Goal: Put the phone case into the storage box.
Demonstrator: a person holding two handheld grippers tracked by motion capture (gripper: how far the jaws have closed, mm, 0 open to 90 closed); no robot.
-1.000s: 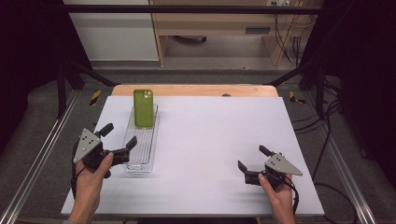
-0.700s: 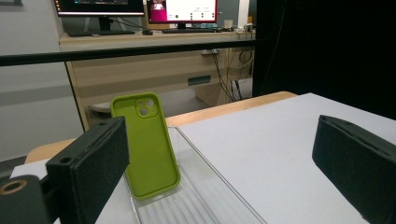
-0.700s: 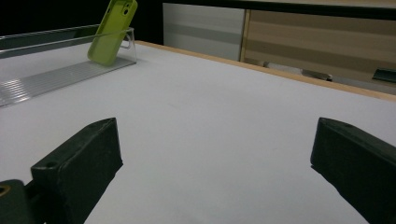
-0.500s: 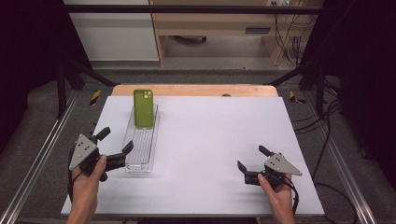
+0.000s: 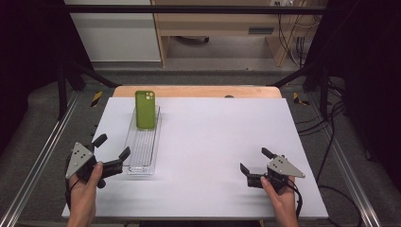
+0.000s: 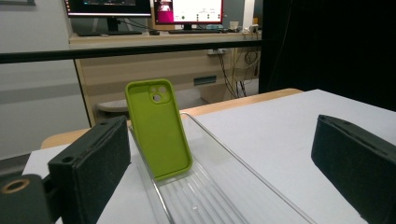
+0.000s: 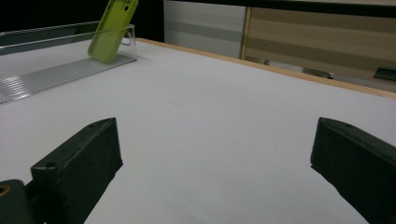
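Green phone case (image 5: 145,109) is propped at the clear tray's (image 5: 142,158) far end. Left gripper (image 5: 112,153) is held wide open at the near end; right gripper (image 5: 253,161), also spread, is kept well apart.

Black grippers (image 5: 112,151), grey triangular plates (image 5: 79,159)

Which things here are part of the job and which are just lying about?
In the job:
green phone case, leaning in the clear tray
left tool, open at the tray's near end

Lying about:
right tool, open over bare table
monitors behind
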